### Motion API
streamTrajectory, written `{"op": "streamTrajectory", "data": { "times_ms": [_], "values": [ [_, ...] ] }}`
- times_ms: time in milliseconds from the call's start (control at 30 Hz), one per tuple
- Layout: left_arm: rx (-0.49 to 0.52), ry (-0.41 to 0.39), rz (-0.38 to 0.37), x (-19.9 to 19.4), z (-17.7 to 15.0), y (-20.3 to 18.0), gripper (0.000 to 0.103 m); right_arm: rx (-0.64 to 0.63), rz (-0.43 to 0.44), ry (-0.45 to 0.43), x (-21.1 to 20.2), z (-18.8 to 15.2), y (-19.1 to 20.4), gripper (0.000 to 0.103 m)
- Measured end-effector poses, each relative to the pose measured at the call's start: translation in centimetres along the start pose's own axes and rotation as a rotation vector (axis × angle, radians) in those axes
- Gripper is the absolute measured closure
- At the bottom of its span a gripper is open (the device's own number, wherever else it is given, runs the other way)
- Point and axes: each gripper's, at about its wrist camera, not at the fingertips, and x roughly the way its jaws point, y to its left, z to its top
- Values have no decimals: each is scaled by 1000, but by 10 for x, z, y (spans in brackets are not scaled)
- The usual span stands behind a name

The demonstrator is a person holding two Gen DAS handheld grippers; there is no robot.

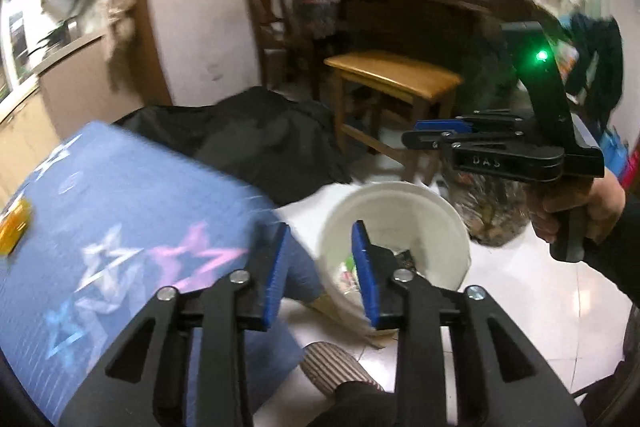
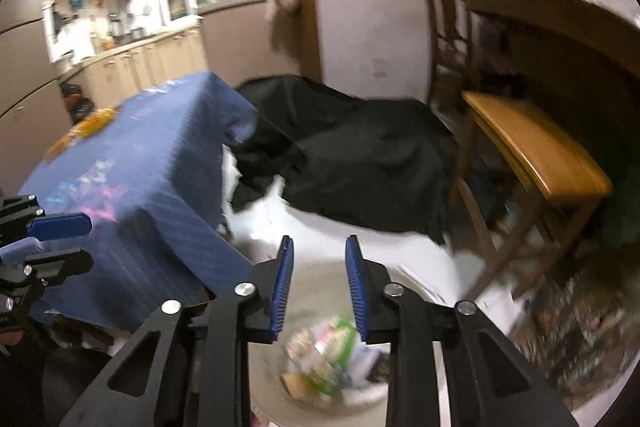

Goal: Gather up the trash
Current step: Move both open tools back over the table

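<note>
Hovering over white bin (image 2: 420,291) on the floor beside blue-clothed tabletop (image 1: 120,195); trash (image 2: 332,355) lies inside. Left claw (image 1: 320,267) and right claw (image 2: 318,287) both gape, empty. Judged between drops; next, fetch orange wrapper (image 1: 14,231) on tabletop.

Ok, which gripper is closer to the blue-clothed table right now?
Left. The left gripper hangs at the corner of the blue-clothed table; the right gripper is off to the side, above the white trash bin.

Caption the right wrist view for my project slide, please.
Open right gripper above a white bin holding mixed trash, beside the blue-clothed table.
</note>
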Motion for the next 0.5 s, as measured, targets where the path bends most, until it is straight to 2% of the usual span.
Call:
{"op": "streamTrajectory", "data": {
  "times_ms": [33,167,367,500],
  "values": [
    [-22,-4,20,-9,-2,10,83,-26,24,-15,-1,11,16,78],
    [-147,-31,115,-49,-17,64,91,-100,99,-43,1,42,66,79],
    [-306,-3,277,-103,-60,156,93,-215,222,-25,21,79,151,79],
    [-348,59,388,-127,-85,210,93,-307,290,3,40,99,212,79]
  ]
}}
